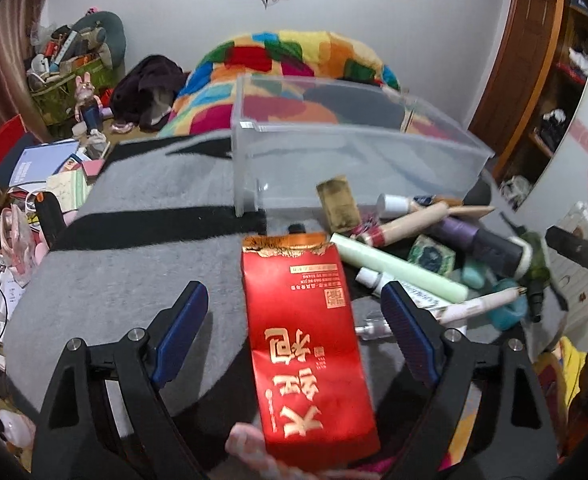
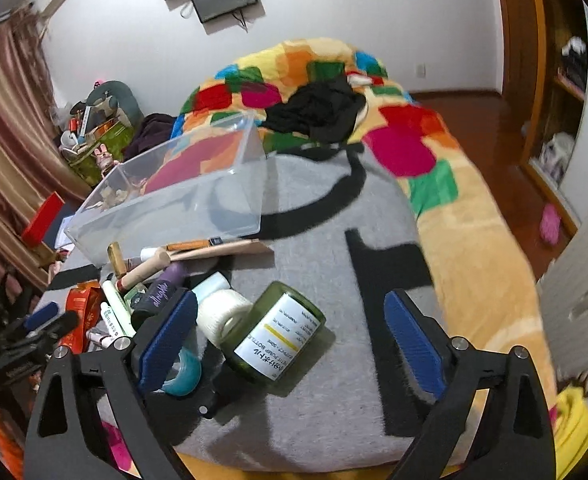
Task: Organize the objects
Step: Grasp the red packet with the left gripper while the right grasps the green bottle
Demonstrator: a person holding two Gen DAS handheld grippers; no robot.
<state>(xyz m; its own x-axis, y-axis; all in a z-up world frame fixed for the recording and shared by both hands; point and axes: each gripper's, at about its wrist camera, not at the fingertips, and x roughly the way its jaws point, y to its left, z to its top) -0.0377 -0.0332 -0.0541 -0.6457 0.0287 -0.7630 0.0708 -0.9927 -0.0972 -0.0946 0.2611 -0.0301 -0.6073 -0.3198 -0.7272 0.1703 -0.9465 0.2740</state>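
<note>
A red foil packet with gold characters lies on the grey blanket, between the fingers of my left gripper. The gripper is open and its blue pads stand clear of the packet's sides. A dark green bottle with a white label lies on its side between the fingers of my right gripper, which is also open and not touching it. A white roll and a teal ring sit by its left finger. An empty clear plastic box stands behind a pile of tubes and bottles.
The pile holds a pale green tube, a purple bottle and a wooden stick. A colourful patchwork blanket with black clothing covers the far bed. Clutter fills the floor at left. A wooden wardrobe stands at right.
</note>
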